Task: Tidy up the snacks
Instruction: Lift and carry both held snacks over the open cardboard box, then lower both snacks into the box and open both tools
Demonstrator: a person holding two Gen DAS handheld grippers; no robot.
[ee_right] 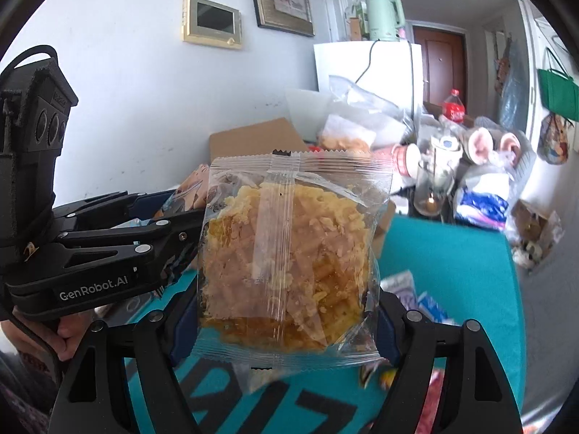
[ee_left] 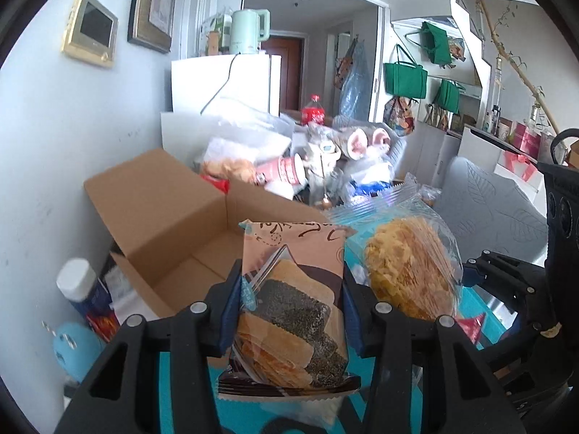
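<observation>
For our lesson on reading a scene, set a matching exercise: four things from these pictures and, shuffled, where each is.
Things:
1. layered cake packet
2. clear bag of yellow crisps
3. pale green kettle
4. cardboard box

Places:
A. on top of the white fridge
B. in the right gripper
C. open, against the wall
D. in the left gripper

Pairs: 1-D, 2-B, 3-A, 4-C

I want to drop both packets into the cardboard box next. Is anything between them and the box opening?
Nothing visible blocks it. The left gripper holds the cake packet just in front of the open cardboard box, whose flaps stand open and whose visible floor is bare. The right gripper holds the clear crisp packet beside it.
</observation>
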